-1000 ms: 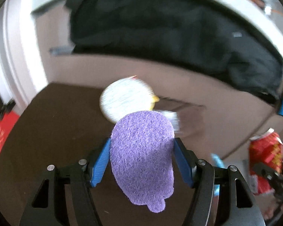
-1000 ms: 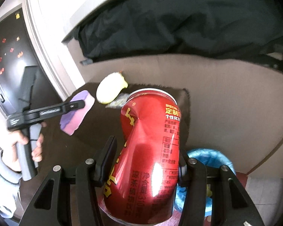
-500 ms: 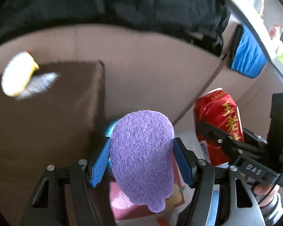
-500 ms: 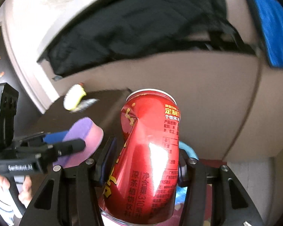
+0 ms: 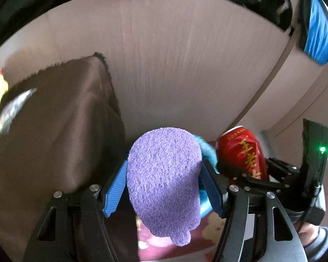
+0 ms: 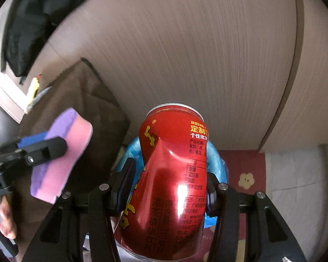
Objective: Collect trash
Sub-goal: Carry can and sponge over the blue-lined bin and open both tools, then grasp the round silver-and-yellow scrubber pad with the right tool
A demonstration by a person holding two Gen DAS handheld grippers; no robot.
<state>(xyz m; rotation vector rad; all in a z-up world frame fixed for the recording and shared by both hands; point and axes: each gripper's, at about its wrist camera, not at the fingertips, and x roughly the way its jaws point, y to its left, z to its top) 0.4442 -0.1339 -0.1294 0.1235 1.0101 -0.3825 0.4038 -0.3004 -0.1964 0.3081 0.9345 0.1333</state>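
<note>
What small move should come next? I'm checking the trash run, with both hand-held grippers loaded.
Probably ease the right hand-held gripper a little lower and forward, then open it. It is clamped on the dented red can, and the blue-lined bin lies just behind and below the can, so a drop from here might miss its opening.

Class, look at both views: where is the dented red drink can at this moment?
The dented red drink can is clamped in the right gripper, held above the blue-lined bin, right of the purple sponge; the left wrist view shows it at lower right.
</note>
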